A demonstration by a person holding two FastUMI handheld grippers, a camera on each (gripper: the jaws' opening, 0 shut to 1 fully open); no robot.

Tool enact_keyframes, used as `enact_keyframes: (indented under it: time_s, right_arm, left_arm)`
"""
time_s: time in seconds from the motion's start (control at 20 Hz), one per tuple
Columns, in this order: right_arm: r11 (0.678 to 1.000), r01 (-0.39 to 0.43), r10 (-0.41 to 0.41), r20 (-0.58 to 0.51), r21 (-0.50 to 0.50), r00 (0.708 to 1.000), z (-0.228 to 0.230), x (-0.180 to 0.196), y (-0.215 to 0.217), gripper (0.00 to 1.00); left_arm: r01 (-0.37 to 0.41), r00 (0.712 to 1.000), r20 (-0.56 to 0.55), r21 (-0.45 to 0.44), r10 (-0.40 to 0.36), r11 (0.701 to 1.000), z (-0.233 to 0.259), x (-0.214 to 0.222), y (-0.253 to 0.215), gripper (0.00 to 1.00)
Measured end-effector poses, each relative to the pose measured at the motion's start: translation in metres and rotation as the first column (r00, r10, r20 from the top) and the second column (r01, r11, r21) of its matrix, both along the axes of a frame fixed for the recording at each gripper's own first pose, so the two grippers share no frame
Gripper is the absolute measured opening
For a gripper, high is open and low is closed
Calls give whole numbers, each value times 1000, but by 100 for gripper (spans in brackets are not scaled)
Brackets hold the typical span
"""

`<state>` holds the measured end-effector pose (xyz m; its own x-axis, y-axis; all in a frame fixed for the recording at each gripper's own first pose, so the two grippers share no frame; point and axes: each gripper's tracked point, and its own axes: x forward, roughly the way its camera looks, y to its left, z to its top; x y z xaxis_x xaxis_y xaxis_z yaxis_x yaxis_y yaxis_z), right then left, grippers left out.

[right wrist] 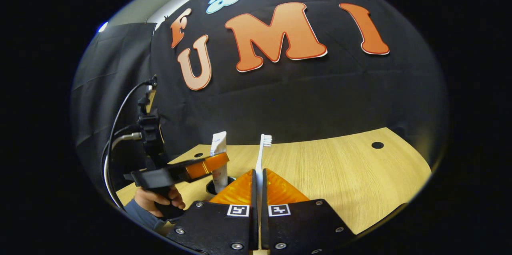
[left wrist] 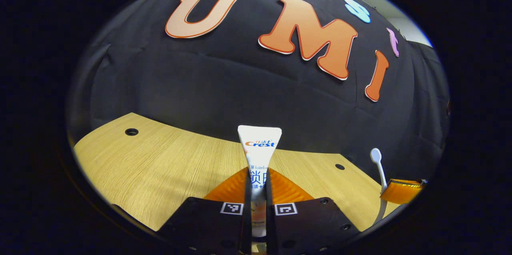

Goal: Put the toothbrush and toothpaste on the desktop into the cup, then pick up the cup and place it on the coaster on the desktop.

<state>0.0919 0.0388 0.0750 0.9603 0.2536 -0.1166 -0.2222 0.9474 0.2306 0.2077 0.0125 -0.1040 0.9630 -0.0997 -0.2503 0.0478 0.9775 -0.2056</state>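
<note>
The pale wooden worktop [right wrist: 340, 175] lies below. The left gripper [left wrist: 258, 191] has its jaws clamped on the white toothpaste tube [left wrist: 259, 147], standing up at 12 o'clock. The right gripper [right wrist: 258, 191] has its jaws clamped on the white toothbrush [right wrist: 262, 155], bristles at 12 o'clock. I think step 1 is on: both need lowering into the cup, which I cannot pick out clearly.

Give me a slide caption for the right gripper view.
Right gripper holds toothbrush upright; left gripper holds toothpaste.

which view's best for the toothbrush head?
The right gripper view: the toothbrush stands upright between the right gripper fingers, bristles in side profile against the dark wall. The left gripper view shows the toothbrush small near the edge, its head seen from the smooth back, bristles hidden.
</note>
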Motion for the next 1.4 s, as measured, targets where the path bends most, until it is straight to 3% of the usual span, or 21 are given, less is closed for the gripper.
enact_keyframes:
  time_s: [0.1,0.25,0.4,0.45,0.5,0.55,0.75,1.05,1.4]
  right_arm:
    - [1000,-9,9,13,-1,1000,2,5,6,2]
    - [999,-35,36,28,-4,999,8,12,17,3]
    - [999,-46,48,66,-20,997,17,13,30,2]
    - [998,-49,51,78,-24,996,20,15,32,2]
    - [998,-51,53,86,-22,995,21,16,35,2]
    - [998,-57,59,92,-19,994,22,18,39,3]
    - [998,-61,60,132,5,989,28,26,49,2]
    - [995,-71,57,198,63,979,40,39,65,3]
    - [989,-94,59,288,112,956,46,60,81,3]
  left_arm:
    - [37,999,3,25,-37,999,-2,-7,-8,19]
    - [50,999,-2,77,-50,996,-4,-20,-9,54]
    - [59,996,57,101,-65,993,13,-33,-7,70]
    - [61,995,71,99,-69,993,17,-39,-5,81]
    - [51,995,80,93,-59,994,21,-44,-1,84]
    - [38,995,88,84,-46,996,24,-49,5,94]
    - [-9,992,123,47,4,999,41,-77,25,95]
    - [-66,985,169,119,45,991,55,-106,55,95]
    - [-103,983,163,115,83,988,43,-131,77,95]
